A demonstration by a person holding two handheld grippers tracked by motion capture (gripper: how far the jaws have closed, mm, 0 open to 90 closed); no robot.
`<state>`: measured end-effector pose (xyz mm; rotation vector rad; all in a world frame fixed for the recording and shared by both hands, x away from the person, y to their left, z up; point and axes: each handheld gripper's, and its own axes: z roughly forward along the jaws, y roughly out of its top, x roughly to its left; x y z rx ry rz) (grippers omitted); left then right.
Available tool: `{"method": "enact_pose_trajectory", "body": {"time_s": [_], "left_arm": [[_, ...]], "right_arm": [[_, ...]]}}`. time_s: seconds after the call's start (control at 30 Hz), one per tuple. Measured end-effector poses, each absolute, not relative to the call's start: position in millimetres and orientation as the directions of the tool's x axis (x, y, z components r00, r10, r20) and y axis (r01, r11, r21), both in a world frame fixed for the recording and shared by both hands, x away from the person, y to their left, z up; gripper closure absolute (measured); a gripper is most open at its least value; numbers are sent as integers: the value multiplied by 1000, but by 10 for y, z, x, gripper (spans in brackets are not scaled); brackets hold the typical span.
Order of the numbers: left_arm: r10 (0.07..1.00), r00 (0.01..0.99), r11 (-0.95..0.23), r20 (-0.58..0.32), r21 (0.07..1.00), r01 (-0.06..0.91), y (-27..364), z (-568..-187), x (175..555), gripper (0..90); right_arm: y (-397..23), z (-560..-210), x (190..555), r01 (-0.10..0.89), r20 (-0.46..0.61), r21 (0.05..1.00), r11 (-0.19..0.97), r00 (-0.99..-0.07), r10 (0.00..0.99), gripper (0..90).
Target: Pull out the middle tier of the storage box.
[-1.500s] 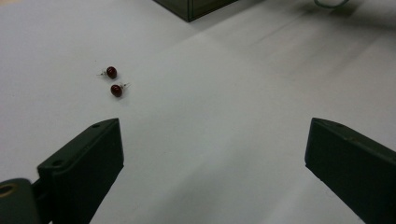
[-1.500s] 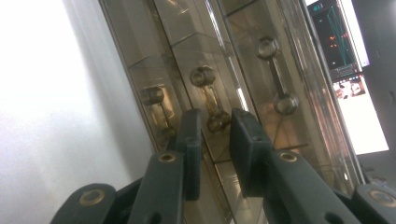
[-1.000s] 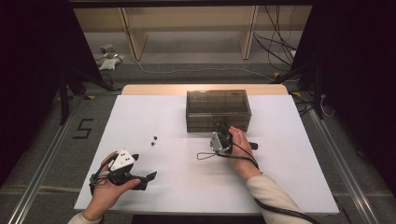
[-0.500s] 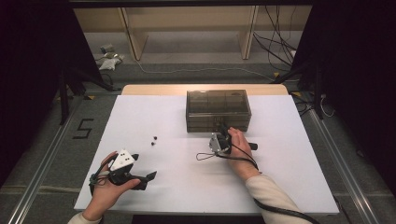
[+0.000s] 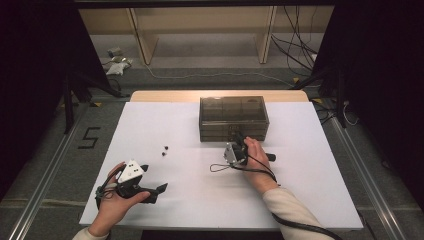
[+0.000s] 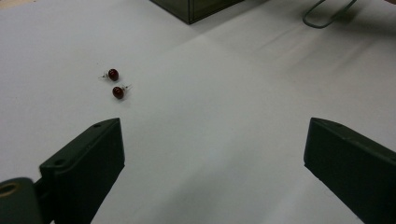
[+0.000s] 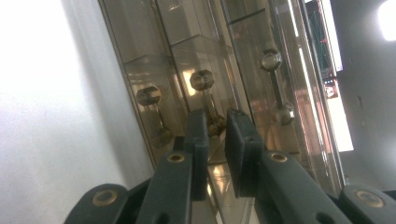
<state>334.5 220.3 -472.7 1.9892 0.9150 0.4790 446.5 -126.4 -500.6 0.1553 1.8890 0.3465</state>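
Note:
A smoky clear drawer box (image 5: pixel 233 117) stands at the back middle of the white table (image 5: pixel 310 195). My right gripper (image 5: pixel 239 137) is pressed up to its front. In the right gripper view the jaws (image 7: pixel 217 126) stand almost together, closed around the near end of the middle drawer handle (image 7: pixel 204 80). Two small red stud earrings (image 5: pixel 164 151) lie left of the box, in front of my left gripper (image 6: pixel 212 135) and a little to its left (image 6: pixel 115 83). The left gripper (image 5: pixel 154 178) rests near the front left with its jaws wide open and nothing between them.
Two more drawer handles (image 7: pixel 148 95) (image 7: pixel 272 60) flank the held one. The right gripper's cable loops on the table (image 5: pixel 220 167). A corner of the box (image 6: pixel 196 7) shows far ahead of the left gripper. Beyond the table are floor cables and a "5" marking (image 5: pixel 90 137).

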Motion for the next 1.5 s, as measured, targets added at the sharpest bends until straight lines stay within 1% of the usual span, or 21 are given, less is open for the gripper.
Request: {"method": "enact_pose_trajectory", "body": {"time_s": [0.53, 1.1, 1.13, 1.17, 1.2, 1.27, 1.4, 1.5], "left_arm": [[758, 652, -347, -10, 840, 417, 2207, -4723, 3345, 53], [763, 647, -342, -12, 842, 418, 2207, -4720, 3341, 55], [762, 647, -342, -12, 841, 418, 2207, -4720, 3341, 55], [762, 648, -343, -11, 841, 418, 2206, -4721, 3341, 55], [762, 648, -343, -11, 842, 418, 2205, -4721, 3341, 55], [760, 650, -348, -7, 841, 415, 2205, -4720, 3342, 55], [762, 648, -343, -9, 843, 415, 2207, -4717, 3339, 55], [761, 648, -345, -9, 841, 416, 2206, -4720, 3341, 55]], "right_arm": [[-1265, -5006, 4425, -68, -901, 311, 948, -338, 272, 802], [-1266, -4991, 4310, -51, -897, 305, 951, -351, 269, 802], [-1269, -4990, 4305, -55, -897, 309, 949, -350, 272, 812], [-1272, -4984, 4292, -54, -897, 310, 949, -347, 273, 888], [-1278, -4970, 4282, -59, -901, 309, 949, -337, 272, 888], [-1289, -4961, 4290, -43, -890, 312, 949, -363, 276, 864], [-1322, -4963, 4264, -44, -879, 329, 943, -379, 289, 834], [-1335, -4916, 4250, -45, -871, 342, 939, -389, 299, 784]]}}
